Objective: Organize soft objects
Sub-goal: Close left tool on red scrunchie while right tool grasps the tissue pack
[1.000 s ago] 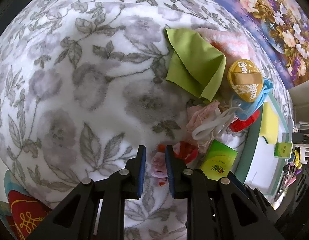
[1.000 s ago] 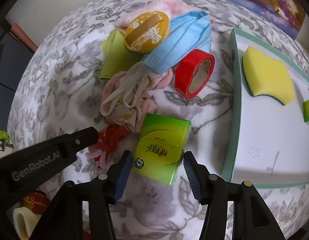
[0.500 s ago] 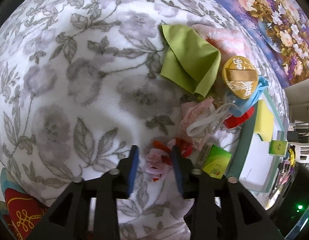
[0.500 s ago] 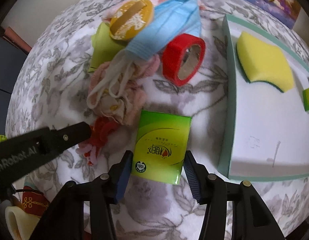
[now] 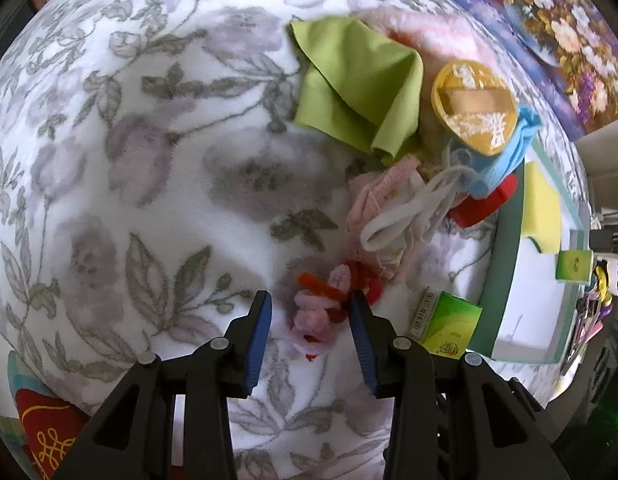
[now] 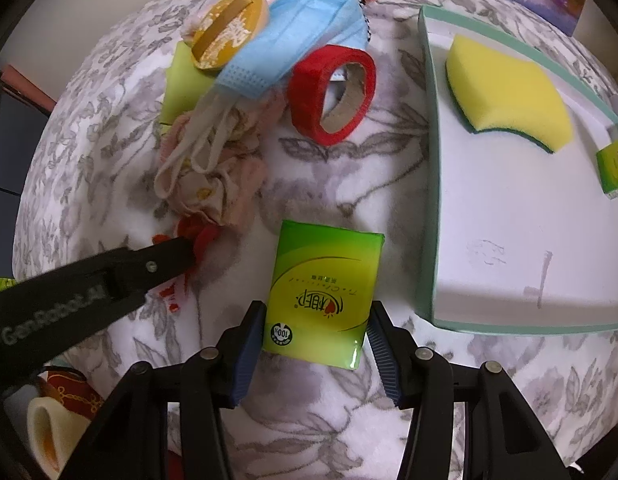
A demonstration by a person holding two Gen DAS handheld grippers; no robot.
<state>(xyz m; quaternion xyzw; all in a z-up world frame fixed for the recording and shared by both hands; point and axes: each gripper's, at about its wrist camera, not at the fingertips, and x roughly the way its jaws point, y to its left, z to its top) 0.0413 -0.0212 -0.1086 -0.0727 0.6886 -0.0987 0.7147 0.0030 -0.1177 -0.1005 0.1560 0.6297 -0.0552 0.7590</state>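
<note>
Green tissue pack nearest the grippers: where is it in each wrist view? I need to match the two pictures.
Left wrist: green tissue pack low right, seen edge-on, right of the left gripper.
Right wrist: it lies flat at bottom centre, between the right gripper fingers.
Shared landmark: the tray's teal wall, just right of the pack in both.
</note>
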